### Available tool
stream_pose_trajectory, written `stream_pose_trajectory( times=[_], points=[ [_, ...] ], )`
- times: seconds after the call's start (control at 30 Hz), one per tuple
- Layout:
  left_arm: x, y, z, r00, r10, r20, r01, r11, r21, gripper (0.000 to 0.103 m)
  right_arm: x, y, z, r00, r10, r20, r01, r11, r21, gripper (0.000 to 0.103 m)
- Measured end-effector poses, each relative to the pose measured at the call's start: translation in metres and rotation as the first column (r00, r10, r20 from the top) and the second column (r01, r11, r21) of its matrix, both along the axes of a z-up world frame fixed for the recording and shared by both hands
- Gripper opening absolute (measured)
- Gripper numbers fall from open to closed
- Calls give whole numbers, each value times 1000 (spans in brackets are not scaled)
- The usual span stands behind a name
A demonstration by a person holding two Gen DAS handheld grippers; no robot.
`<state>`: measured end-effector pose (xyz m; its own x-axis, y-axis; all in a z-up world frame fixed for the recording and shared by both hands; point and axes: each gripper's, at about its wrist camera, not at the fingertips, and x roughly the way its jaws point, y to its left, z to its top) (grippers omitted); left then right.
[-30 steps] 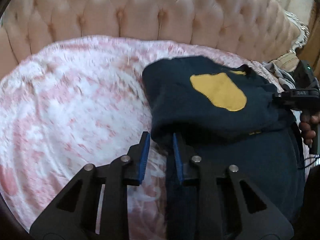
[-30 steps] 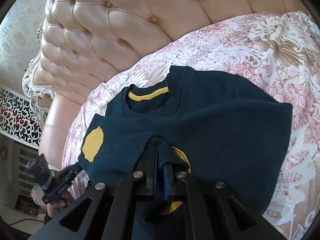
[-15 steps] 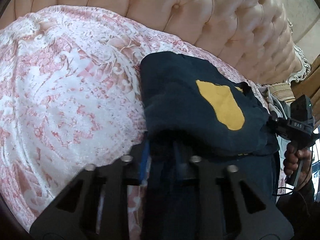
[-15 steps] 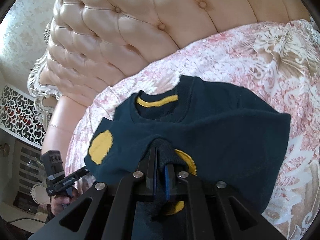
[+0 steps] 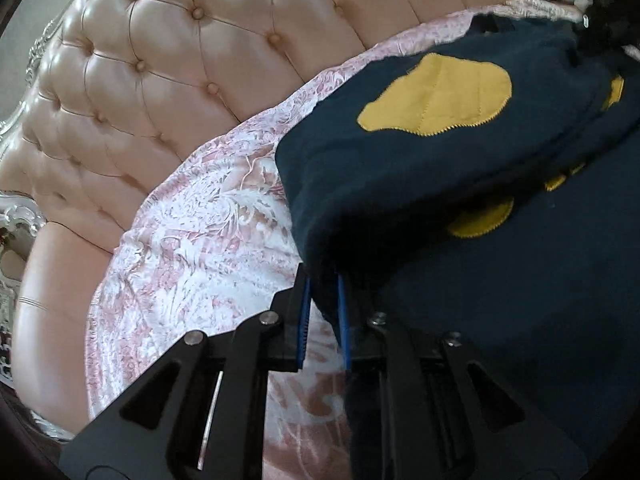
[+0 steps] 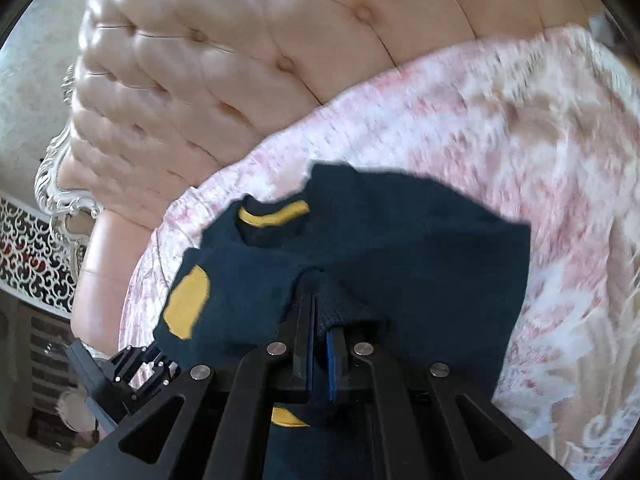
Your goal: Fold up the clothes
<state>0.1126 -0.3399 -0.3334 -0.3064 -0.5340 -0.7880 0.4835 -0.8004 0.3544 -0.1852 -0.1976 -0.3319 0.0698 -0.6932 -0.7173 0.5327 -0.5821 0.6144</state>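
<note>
Two claws have the sweater (image 6: 400, 248) between them, and in the past second the picture from my left side has swung hard: a second ago my left claw (image 5: 324, 316) faced the sweater with the headboard (image 5: 180, 80) straight across the top of the view; now the headboard tilts off to the left and the cloth fills the right. The blue pads were then apart with the hem just ahead of them. Now a fold of dark cloth sits between them, and the jaws are opening a little again, so I judge that grip loose rather than firm. My right claw (image 6: 320, 344) has hardly shifted and is clamped tight on a bunched ridge of the sweater.

For the fold, I take this to mean one side is carried over and is about ready to be laid down, provided the left hold does not slip.

On the bedspread (image 6: 520, 128) lies the sweater, in front of the headboard and nearer its left end in the right view. Its collar (image 6: 276, 216), with the yellow band, points toward the headboard; the hem end comes toward me. So the long axis runs from the headboard out to my claws. A yellow patch (image 5: 436, 94) faces up on the folded-over layer.
</note>
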Motion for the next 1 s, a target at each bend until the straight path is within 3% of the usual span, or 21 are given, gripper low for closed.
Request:
stream_pose_trajectory(
  times=[0.07,0.1,0.13,0.27,0.37,0.47,0.5,0.67,0.83,0.9,0.97,1.0],
  points=[
    [11,-23,11,993,43,-106,-28,990,139,37,-2,1,-3,1000,2,14,-2,1000,6,3],
    [18,-34,16,985,74,-157,-42,979,198,58,-2,2,-2,1000,4,9,-4,1000,9,3],
    [24,-44,19,974,108,-201,-56,968,245,65,-2,2,-4,1000,3,12,-3,1000,10,3],
    [34,-56,18,955,143,-261,-51,942,332,64,-4,3,-9,999,-7,33,7,1000,1,3],
    [29,-55,11,955,136,-264,-26,923,383,41,-4,4,-9,999,-12,45,12,1000,-8,3],
    [23,-51,7,969,115,-217,-42,948,314,18,-3,5,-2,999,-13,42,14,1000,-13,4],
    [20,-48,7,975,100,-198,-42,960,276,15,-3,6,1,999,-14,40,14,1000,-16,4],
    [4,-19,9,997,0,-71,1,1000,22,14,-1,12,21,1000,-9,22,10,999,-31,4],
    [-5,-6,-17,994,-66,82,73,994,-87,15,-1,15,14,1000,-2,25,2,1000,-4,4],
    [-3,-10,-13,995,-70,68,74,995,-60,15,-3,16,1,998,-9,59,8,1000,12,4],
    [6,-25,-2,999,-54,7,54,998,43,24,-6,19,1,997,-10,75,10,1000,-3,4],
    [12,-32,4,999,-43,-30,46,995,92,43,-7,20,1,997,-11,83,12,1000,-11,4]
  ],
)
